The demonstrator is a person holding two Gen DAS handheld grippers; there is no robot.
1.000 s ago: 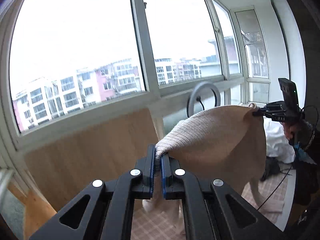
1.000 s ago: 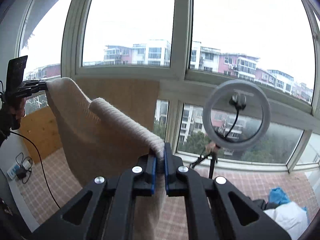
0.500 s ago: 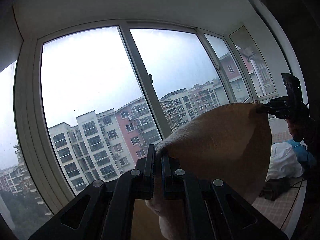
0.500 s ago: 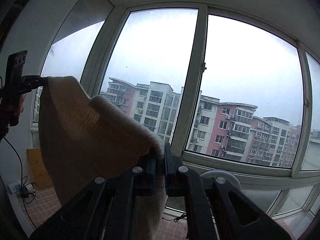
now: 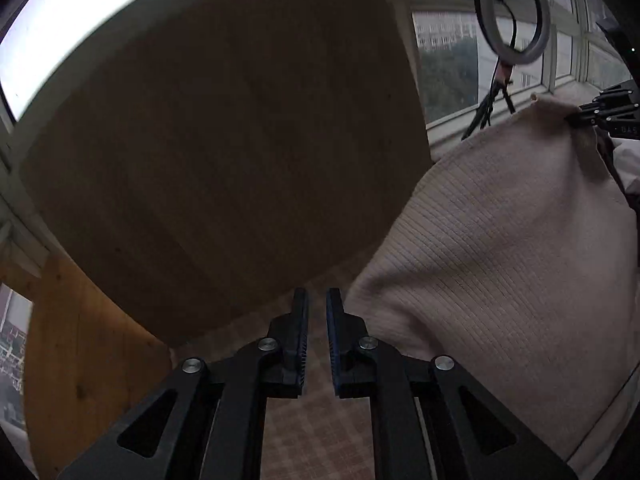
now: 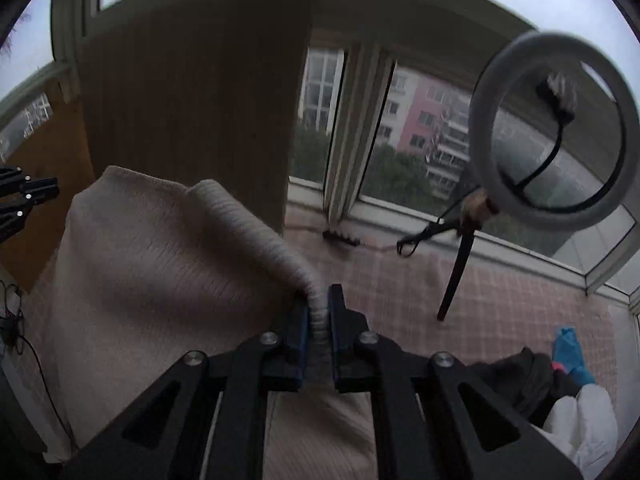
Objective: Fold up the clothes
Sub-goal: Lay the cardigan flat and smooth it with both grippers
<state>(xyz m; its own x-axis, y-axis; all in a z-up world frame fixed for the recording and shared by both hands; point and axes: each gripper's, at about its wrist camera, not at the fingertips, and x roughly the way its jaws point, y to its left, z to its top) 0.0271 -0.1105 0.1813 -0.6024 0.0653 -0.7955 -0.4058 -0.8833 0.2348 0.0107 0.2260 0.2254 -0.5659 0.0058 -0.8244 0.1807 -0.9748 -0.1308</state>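
Observation:
A beige ribbed knit garment point(image 5: 500, 248) hangs to the right of my left gripper point(image 5: 317, 300). The left jaws are opening, with a narrow gap and only the tiled floor showing between them. No cloth is in them. My right gripper point(image 6: 319, 300) is shut on the garment's point(image 6: 160, 248) thick ribbed hem, and the cloth droops to the left and below it. In the left wrist view the right gripper point(image 5: 576, 114) pinches the garment's top corner at the far right. In the right wrist view the left gripper point(image 6: 52, 190) sits at the left edge, apart from the cloth.
A large wooden board point(image 5: 224, 140) stands against the windows. A ring light point(image 6: 556, 128) on a tripod stands by the window sill. A white garment point(image 6: 576, 412), a dark garment point(image 6: 516, 376) and a blue item point(image 6: 568, 348) lie on the tiled floor point(image 6: 500, 292). Cables point(image 6: 12, 320) trail at the left.
Both views have tipped down from the windows toward the board and floor. My left gripper has let go of the garment's edge and its jaws have parted. The right gripper still grips the hem.

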